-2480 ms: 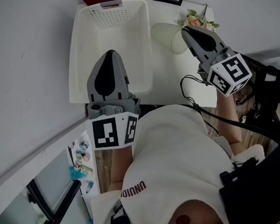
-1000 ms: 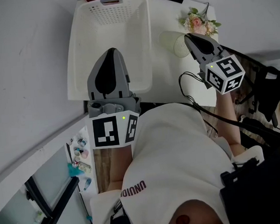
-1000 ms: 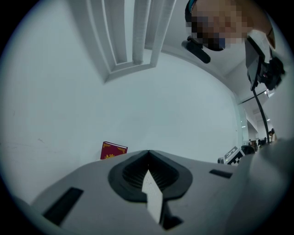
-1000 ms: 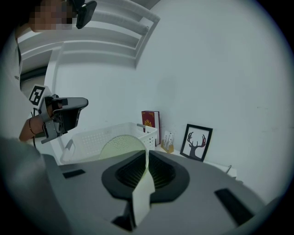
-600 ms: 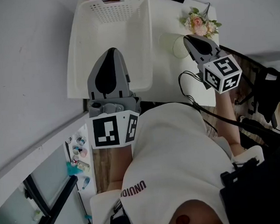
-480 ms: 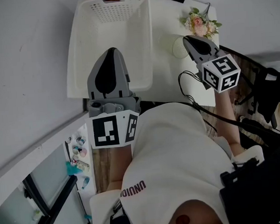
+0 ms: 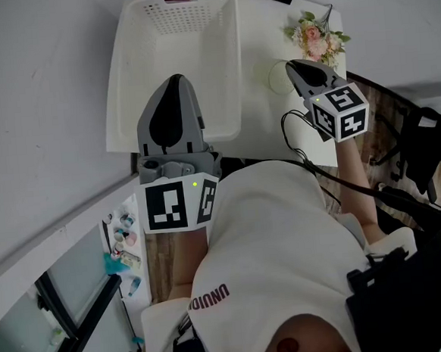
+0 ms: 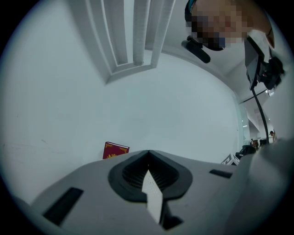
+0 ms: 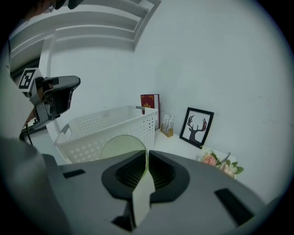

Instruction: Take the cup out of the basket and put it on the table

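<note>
My right gripper (image 7: 292, 68) is shut on the rim of a pale green cup (image 7: 276, 77). It holds the cup over the white table (image 7: 270, 126), to the right of the white basket (image 7: 123, 103). In the right gripper view the cup (image 9: 120, 146) shows just beyond the jaws of this gripper (image 9: 146, 153), which pinch its edge, and the basket (image 9: 98, 126) stands behind it. My left gripper (image 7: 174, 84) hovers over the basket's near end. Seen from its own camera, the left gripper (image 8: 148, 153) has its jaws together with nothing between them.
A small bunch of flowers (image 7: 316, 38) lies just behind the cup. A framed deer picture (image 9: 197, 126) and a red book (image 9: 149, 104) stand against the wall behind the basket. The table's right edge (image 7: 331, 136) is close to my right hand.
My right gripper has sunk toward the table with the cup and tipped further downward. The left gripper has stayed where it was over the basket.
</note>
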